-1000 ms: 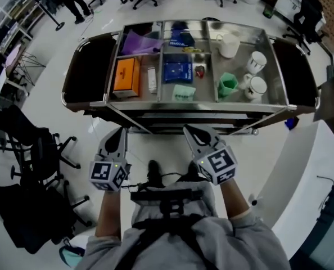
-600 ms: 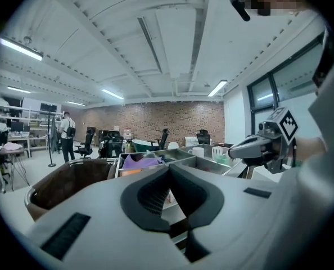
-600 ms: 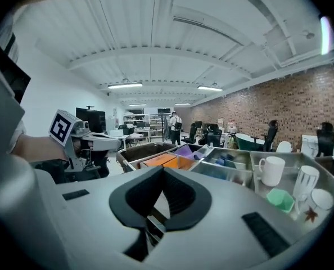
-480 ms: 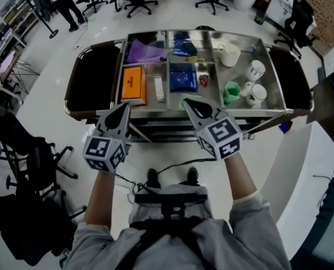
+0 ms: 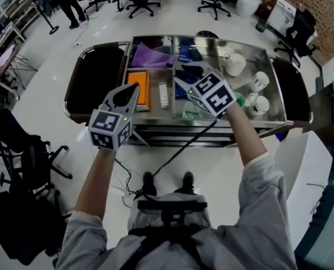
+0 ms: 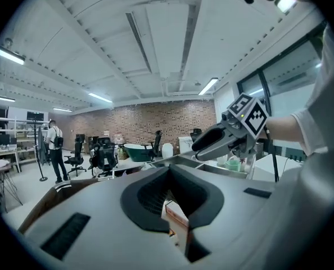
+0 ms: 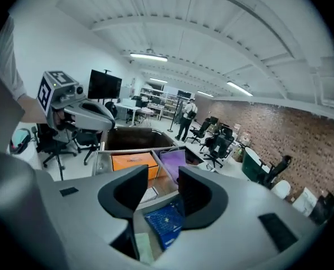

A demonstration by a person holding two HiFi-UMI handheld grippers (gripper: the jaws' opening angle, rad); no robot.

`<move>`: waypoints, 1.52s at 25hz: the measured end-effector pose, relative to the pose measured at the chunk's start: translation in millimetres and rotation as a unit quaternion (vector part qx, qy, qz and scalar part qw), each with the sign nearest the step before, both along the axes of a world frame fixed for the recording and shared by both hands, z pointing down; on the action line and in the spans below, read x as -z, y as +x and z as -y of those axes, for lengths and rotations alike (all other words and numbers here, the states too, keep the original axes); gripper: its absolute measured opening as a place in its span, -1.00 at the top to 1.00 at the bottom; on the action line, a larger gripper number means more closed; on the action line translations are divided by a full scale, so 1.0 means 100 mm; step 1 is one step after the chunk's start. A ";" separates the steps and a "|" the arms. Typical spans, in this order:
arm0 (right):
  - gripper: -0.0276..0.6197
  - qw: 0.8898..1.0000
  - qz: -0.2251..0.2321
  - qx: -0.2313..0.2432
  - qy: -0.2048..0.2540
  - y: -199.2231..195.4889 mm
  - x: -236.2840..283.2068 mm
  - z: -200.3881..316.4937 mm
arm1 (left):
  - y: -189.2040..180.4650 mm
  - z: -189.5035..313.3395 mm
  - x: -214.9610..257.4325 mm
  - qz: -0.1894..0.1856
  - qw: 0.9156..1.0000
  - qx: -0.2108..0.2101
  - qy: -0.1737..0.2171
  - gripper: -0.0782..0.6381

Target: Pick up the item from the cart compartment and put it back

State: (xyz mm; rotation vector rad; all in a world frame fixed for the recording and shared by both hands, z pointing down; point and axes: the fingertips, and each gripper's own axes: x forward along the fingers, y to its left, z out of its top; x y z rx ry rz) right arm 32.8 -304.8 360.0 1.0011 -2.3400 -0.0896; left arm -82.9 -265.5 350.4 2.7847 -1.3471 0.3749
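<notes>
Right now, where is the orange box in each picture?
Head view: upper middle, orange box in the cart's left compartment.
Left gripper view: only an orange-edged sliver low down, cannot tell.
Right gripper view: the box left of centre, beside the purple bag.
Shared landmark: the brick wall.

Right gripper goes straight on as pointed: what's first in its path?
Probably the blue packet in the cart, depth unclear. The right gripper has just been opening its fingers, nothing between them.
</notes>
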 end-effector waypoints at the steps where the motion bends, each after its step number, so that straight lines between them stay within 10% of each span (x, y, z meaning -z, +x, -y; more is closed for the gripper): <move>1: 0.32 1.000 -0.018 0.016 -0.004 -0.05 -0.03 0.08 | 0.01 0.06 0.01 0.003 1.000 -0.001 0.001 0.76; 18: 0.09 0.974 -0.185 0.116 -0.063 -0.32 -0.71 1.17 | 0.03 0.72 -0.12 0.015 1.000 0.000 -0.002 0.76; 38: 0.35 0.954 -0.220 0.159 -0.128 -0.43 -1.24 1.45 | -0.17 0.92 -0.32 -0.001 1.000 0.019 -0.017 0.76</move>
